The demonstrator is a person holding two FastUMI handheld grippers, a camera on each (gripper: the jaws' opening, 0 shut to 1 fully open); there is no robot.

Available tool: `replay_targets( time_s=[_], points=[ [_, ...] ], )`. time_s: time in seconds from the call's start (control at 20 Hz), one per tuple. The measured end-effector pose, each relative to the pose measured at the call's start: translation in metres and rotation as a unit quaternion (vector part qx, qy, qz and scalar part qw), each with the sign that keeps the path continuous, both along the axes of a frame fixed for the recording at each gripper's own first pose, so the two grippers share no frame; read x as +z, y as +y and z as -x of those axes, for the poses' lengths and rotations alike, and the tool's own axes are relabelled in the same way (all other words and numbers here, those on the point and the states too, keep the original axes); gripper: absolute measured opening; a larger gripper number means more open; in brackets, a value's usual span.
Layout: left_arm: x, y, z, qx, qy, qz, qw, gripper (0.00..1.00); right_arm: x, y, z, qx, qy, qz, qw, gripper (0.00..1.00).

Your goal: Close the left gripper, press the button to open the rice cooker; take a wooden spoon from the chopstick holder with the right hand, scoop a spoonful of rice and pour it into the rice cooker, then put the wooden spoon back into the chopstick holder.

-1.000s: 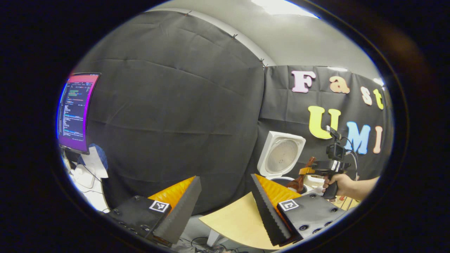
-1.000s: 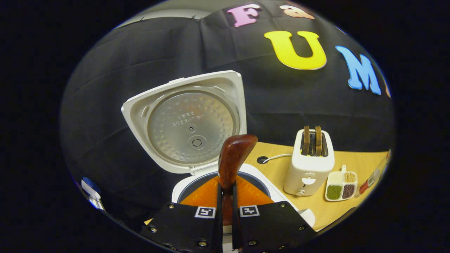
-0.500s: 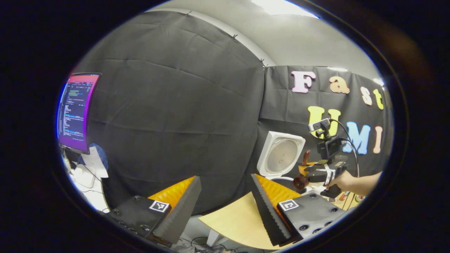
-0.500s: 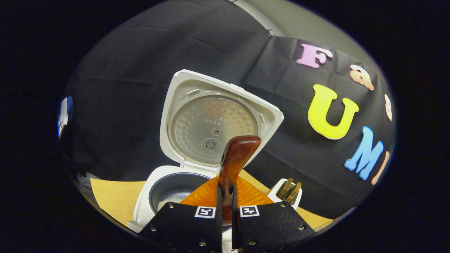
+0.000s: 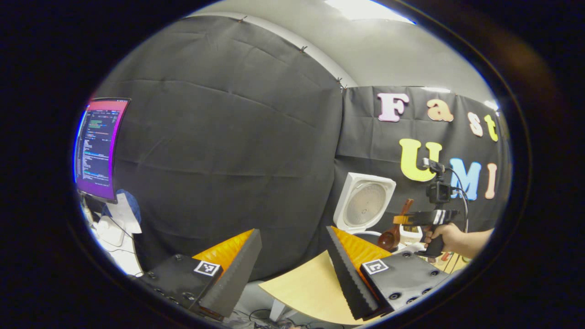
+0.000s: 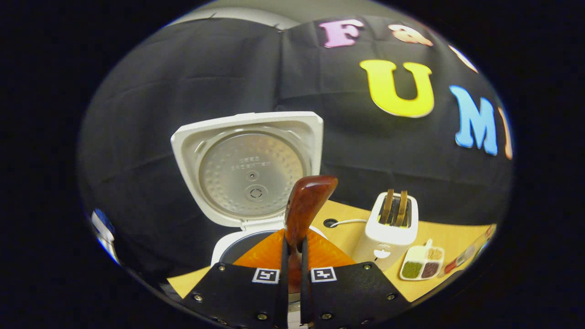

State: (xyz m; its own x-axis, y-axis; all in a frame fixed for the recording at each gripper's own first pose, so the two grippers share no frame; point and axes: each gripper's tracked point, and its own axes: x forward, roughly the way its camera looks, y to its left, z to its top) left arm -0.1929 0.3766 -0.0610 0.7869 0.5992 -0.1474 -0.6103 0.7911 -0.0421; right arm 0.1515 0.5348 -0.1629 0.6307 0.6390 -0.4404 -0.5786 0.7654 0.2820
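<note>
In the right gripper view my right gripper (image 6: 292, 242) is shut on the reddish-brown handle of the wooden spoon (image 6: 307, 201), whose end sticks up past the fingers. Behind it stands the white rice cooker (image 6: 224, 246) with its lid (image 6: 249, 167) raised; the fingers hide most of the pot. In the left gripper view my left gripper (image 5: 291, 233) is open and holds nothing, off the table's left end. Far right there, a hand holds the right gripper (image 5: 400, 220) beside the open rice cooker lid (image 5: 364, 204). The wooden spoon (image 5: 394, 233) hangs from it, bowl down.
A white toaster (image 6: 387, 228) with two slices stands right of the cooker on the wooden table (image 6: 452, 237). A small divided dish of grains (image 6: 422, 266) and a red-tipped stick (image 6: 459, 262) lie further right. A lit monitor (image 5: 95, 148) stands at far left.
The right gripper has rolled back level from its tilt of half a second ago, so the spoon's bowl hangs lower again. The left gripper has stayed put.
</note>
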Motion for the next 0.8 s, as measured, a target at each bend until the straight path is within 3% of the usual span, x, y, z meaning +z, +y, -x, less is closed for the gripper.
replay_targets(
  time_s=[0.2,0.4,0.8],
  points=[
    [0.010,-0.009,-0.012,-0.013,-0.002,-0.001,1.000,0.99,0.014,-0.026,-0.006,-0.044,0.050,-0.072,0.995,0.11],
    [0.022,-0.026,-0.033,-0.037,-0.007,-0.009,0.999,0.97,0.036,-0.058,-0.010,-0.085,0.099,-0.155,0.979,0.11],
    [0.035,-0.077,-0.074,-0.083,-0.023,-0.026,0.996,0.99,0.084,-0.142,-0.009,-0.125,0.059,-0.183,0.973,0.11]
  ],
)
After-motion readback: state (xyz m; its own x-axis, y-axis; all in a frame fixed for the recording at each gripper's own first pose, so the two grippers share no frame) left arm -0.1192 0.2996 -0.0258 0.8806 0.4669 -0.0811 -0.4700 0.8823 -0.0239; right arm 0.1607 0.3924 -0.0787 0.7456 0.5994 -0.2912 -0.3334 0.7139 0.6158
